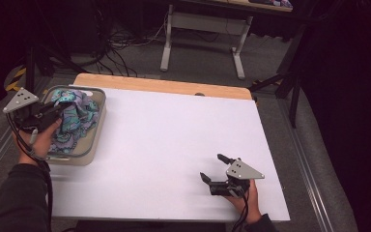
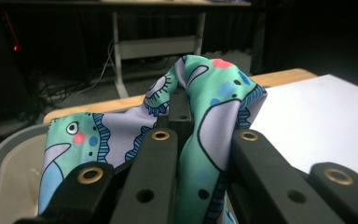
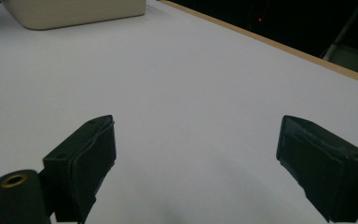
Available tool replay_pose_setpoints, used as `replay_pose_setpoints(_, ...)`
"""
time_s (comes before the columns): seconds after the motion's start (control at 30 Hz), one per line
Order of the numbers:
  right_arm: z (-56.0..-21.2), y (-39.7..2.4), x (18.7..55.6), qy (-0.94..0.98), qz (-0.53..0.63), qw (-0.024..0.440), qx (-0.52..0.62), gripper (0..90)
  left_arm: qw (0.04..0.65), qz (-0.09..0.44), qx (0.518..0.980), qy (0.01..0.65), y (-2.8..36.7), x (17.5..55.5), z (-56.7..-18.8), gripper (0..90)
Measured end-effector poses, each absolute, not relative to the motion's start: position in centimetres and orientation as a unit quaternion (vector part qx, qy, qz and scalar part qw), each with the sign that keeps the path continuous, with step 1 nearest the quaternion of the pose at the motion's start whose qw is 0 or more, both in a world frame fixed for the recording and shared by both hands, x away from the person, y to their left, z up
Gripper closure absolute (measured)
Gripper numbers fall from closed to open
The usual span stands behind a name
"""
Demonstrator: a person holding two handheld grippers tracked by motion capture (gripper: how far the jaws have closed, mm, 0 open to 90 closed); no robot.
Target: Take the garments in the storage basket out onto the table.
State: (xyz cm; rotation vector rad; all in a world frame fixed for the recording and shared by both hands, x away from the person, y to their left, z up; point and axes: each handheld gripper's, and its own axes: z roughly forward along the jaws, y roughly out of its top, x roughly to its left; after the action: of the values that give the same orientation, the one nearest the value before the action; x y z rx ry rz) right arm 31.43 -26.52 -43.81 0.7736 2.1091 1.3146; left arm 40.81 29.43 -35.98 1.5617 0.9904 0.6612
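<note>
Where the table (image 1: 174, 145) meets its left edge, a grey bin (image 1: 95, 135) sits with a patterned cloth (image 1: 75, 118) heaped inside, green and lilac with blue trim. The left gripper (image 1: 53, 113) reaches over the bin's near left rim, a hand (image 1: 41, 140) behind it, and it is clamped on the cloth: in the left gripper view a fold of the cloth (image 2: 205, 121) is pinched between the two black jaws, rising above them and draping over their tips, with the bin's pale wall (image 2: 9, 177) at lower left. The white table top spreads bare across the middle, its wooden far edge beyond. Toward the near right corner, well apart from the bin, the right gripper (image 1: 215, 168) rests low over the table, held by the right hand (image 1: 246, 200), its jaws spread wide with nothing between them. In the right gripper view the two jaws stand far apart over white table (image 3: 191, 93), and the bin (image 3: 74, 11) shows at upper left.
</note>
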Motion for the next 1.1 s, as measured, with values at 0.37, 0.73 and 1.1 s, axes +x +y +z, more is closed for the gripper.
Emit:
replay_pose_setpoints(0.37,-43.8,-27.2,31.8,0.772,0.488,0.272,0.305,12.0,0.623,0.263,0.641,0.363,26.8,39.4,-35.3,85.1)
replay_pose_setpoints(0.73,-43.6,-27.7,31.9,0.763,0.493,0.285,0.306,14.2,0.654,0.242,0.647,0.309,22.5,38.5,-33.1,85.4)
replay_pose_setpoints(1.1,-43.4,-28.0,32.0,0.757,0.494,0.287,0.317,13.6,0.669,0.226,0.658,0.263,18.0,38.2,-30.7,85.6)
